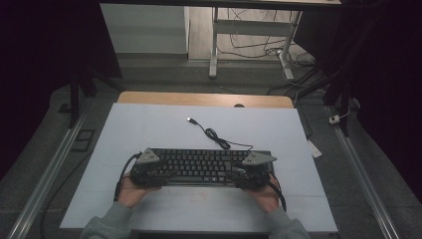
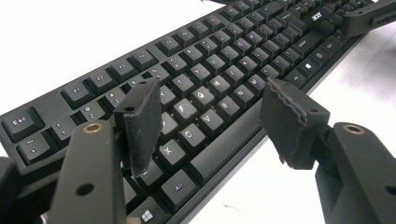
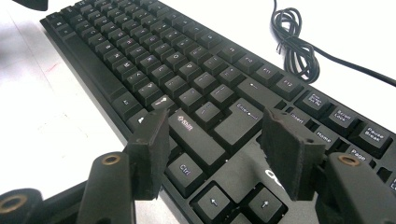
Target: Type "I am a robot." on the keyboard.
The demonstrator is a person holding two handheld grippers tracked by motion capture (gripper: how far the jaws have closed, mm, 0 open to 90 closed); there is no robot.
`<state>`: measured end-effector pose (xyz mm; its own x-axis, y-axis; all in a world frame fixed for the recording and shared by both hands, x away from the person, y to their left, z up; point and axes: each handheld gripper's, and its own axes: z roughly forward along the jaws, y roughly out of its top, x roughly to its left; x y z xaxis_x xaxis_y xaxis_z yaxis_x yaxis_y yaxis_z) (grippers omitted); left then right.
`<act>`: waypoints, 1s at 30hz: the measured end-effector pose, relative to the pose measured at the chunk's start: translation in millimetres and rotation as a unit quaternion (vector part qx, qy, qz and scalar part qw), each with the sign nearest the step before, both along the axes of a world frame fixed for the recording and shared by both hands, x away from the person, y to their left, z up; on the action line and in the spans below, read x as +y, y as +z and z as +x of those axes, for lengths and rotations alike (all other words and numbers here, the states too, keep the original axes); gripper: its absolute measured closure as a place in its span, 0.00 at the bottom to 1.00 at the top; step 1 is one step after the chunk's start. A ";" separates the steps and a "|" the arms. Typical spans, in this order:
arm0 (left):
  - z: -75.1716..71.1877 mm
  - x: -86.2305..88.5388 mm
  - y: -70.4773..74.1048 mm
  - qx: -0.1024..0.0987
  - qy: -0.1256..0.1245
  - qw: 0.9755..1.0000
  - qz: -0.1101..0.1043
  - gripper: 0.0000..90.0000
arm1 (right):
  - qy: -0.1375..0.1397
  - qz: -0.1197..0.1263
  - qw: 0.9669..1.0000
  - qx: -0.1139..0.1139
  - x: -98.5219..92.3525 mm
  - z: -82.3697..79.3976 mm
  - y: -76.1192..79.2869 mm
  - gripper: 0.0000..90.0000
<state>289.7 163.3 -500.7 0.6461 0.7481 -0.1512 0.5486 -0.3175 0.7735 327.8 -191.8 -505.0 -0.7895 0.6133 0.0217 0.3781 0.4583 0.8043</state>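
Black keyboard [image 1: 201,166] lies across the near middle of the pale table [image 1: 149,129], seen from above, and I have a hand at each end of it. My left gripper [image 1: 148,169] sits over its left end, my right gripper [image 1: 251,172] over its right end. The keyboard's cable [image 1: 219,138] runs off its far edge in a small coil and ends in a plug lying loose on the table top.

From my left gripper [image 2: 212,123], the two jaws stand wide apart and hold nothing. One pad [image 2: 140,123] hangs over the letter keys near the X, the other is out past the front edge, over the table, with the space bar edge of the keyboard [image 2: 205,79] between them.

From my right gripper [image 3: 217,156], the jaws again stand wide apart, gripping nothing. They straddle the keyboard [image 3: 187,70] around the Ctrl and Shift keys and the arrow keys. The coiled cable [image 3: 296,44] lies beyond the function keys.
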 end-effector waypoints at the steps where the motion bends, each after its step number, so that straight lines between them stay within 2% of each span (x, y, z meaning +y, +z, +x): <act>1: 0.1 -0.1 -0.1 0.000 0.000 1.000 0.001 0.43 | 0.000 0.000 1.000 -0.001 0.2 0.0 0.0 0.47; 11: 1.4 -1.3 -2.4 0.005 0.000 1.000 0.007 0.41 | 0.000 0.011 1.000 -0.008 4.6 0.7 6.9 0.48; 15: 1.8 -1.5 -3.8 0.007 0.000 1.000 0.009 0.41 | -0.003 0.022 1.000 -0.009 11.2 4.6 12.1 0.49; 21: 2.3 -2.3 -5.2 0.008 -0.002 1.000 0.012 0.41 | -0.001 0.022 1.000 -0.007 24.9 10.3 15.4 0.54; 25: 2.5 -3.0 -5.7 0.010 -0.004 1.000 0.014 0.40 | 0.000 0.017 1.000 0.000 32.3 13.7 14.6 0.61; 30: 2.9 -4.0 -6.7 0.011 -0.006 1.000 0.018 0.40 | 0.009 0.011 1.000 0.010 40.9 17.4 12.7 0.78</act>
<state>292.6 159.2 -507.4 0.6511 0.7461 -0.1393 0.5623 -0.3508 0.7488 345.2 -150.9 -492.3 -0.7998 0.5983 0.0499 0.3853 0.4478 0.8069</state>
